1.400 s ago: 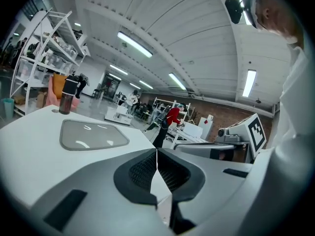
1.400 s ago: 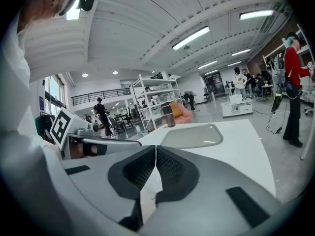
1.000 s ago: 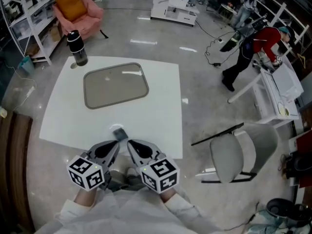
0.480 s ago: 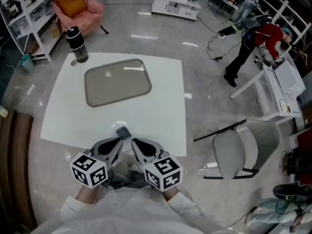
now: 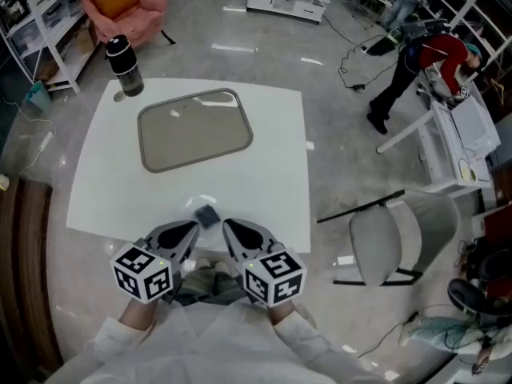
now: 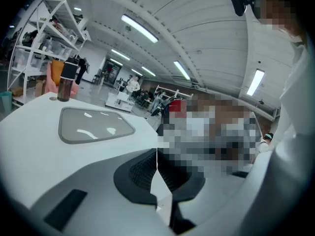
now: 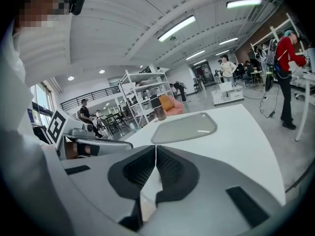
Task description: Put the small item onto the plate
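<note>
On the table (image 5: 276,158) sit one plate (image 5: 195,129), one small item (image 5: 207,214).

Lighting: bright, even, indoor; source overhead, long ceiling strip lights (image 6: 140,28), seen in both gripper views. Glare: white streaks on the plate (image 5: 194,126) toward the far edge of the table (image 5: 272,174); pale reflections on the polished floor (image 5: 232,48). Table top near overexposed, little surface detail. Shadows: soft and faint throughout. Distortion: strong fisheye in both gripper views, dark vignette at their corners; head view bows at its edges. Focus: head view sharp; nearest foreground in gripper views slightly soft
</note>
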Available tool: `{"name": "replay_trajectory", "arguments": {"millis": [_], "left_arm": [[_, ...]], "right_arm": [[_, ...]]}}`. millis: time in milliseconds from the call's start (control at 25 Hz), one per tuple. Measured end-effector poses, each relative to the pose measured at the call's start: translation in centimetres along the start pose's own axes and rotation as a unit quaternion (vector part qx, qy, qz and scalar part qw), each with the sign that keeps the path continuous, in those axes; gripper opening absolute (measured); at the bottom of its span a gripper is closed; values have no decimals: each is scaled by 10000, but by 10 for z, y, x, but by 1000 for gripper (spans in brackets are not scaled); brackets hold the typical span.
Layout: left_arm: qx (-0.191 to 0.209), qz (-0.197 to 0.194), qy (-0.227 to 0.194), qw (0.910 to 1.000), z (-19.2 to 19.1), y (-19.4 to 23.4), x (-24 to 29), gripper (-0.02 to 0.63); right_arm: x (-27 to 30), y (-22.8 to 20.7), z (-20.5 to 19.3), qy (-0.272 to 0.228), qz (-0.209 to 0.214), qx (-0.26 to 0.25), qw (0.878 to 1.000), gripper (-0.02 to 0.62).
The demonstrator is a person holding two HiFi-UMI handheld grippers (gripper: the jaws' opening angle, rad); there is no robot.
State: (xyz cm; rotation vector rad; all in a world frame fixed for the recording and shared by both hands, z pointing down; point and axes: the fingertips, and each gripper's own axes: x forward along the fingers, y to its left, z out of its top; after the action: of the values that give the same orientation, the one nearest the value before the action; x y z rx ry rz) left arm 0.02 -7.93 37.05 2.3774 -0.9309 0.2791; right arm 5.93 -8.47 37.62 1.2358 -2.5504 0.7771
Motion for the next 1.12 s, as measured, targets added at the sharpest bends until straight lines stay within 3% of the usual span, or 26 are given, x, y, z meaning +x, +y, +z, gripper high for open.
{"name": "replay_trajectory", "arguments": {"millis": [560,840,1120], "left_arm": [[-542,71,430,9976,-29,41,5,14],[-747,135,606,9953,-50,61,10,14],[-1001,202,779,9917,-68,79,14,14]], "right_arm": [[25,-1,-25,471,-15,176,9987,15],[32,-19,-42,586,-283,421,9970,15],[43,-26,-61,739,-293,694,9944,17]]}}
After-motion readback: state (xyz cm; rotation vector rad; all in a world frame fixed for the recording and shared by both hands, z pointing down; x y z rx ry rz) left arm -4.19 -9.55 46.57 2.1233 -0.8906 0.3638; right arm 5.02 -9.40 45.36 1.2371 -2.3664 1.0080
